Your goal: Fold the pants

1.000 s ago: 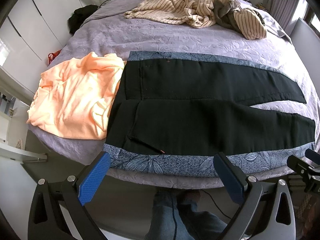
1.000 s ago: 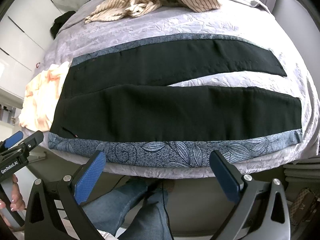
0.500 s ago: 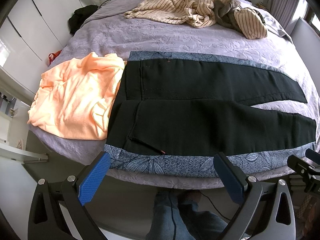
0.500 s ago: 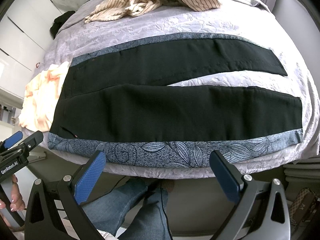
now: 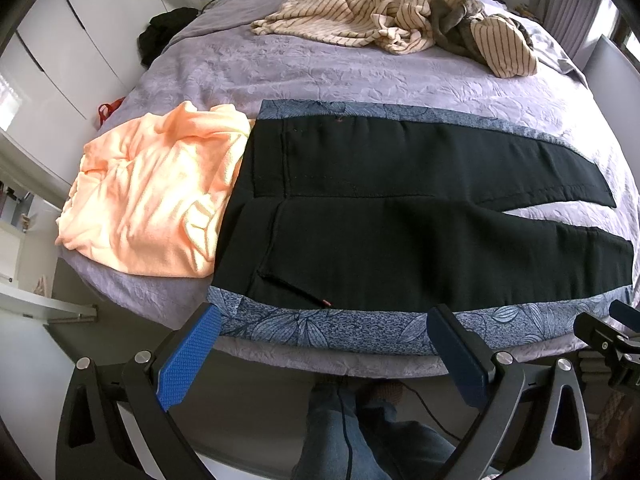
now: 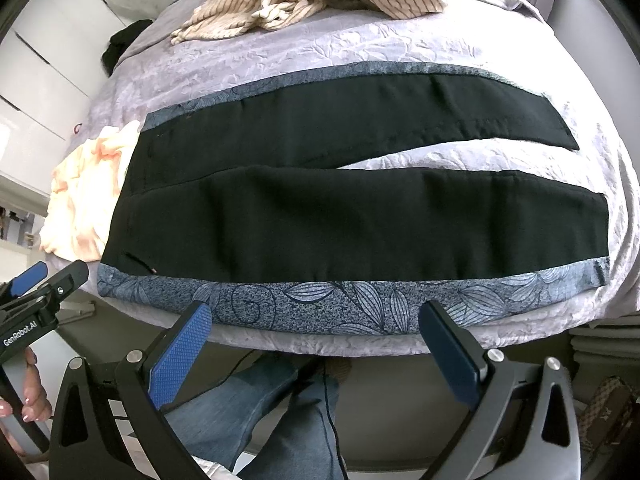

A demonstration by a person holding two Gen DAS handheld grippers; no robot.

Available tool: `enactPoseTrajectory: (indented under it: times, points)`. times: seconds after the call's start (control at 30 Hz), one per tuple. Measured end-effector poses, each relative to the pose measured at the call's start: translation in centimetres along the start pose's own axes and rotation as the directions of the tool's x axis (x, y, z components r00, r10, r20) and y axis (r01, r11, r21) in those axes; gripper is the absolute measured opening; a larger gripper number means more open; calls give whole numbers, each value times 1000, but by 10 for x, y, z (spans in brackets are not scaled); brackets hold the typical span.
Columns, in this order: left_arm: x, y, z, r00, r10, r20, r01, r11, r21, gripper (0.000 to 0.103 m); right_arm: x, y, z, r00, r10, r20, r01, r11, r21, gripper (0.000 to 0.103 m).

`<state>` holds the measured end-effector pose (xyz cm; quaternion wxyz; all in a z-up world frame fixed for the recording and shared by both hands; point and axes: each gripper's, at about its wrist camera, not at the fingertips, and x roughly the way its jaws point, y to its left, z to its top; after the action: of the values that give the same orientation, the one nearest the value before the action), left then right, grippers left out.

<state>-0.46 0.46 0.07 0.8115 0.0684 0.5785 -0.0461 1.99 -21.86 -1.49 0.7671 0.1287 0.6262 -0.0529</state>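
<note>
Black pants with blue leaf-print side bands lie flat on the purple bed, waist to the left, both legs spread to the right with a narrow gap between them. They also show in the right wrist view. My left gripper is open and empty, held off the bed's front edge near the waist. My right gripper is open and empty, held off the front edge near the middle of the near leg.
An orange garment lies bunched left of the waist, touching it. Striped clothes are piled at the far side of the bed. White cabinets stand to the left. The person's jeans-clad legs are below.
</note>
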Motion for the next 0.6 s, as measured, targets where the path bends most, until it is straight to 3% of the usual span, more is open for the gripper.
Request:
enactPoseTrajectory:
  times: [0.37, 0.6]
  points:
    - [4, -6, -1, 1000, 7, -13, -7, 1000, 2, 103, 3, -3, -2, 999, 2, -50, -1, 1000, 19, 103]
    - [5, -8, 2, 1000, 14, -11, -14, 1000, -6, 103, 6, -4, 1, 1000, 14, -16, -13, 1000, 15, 103]
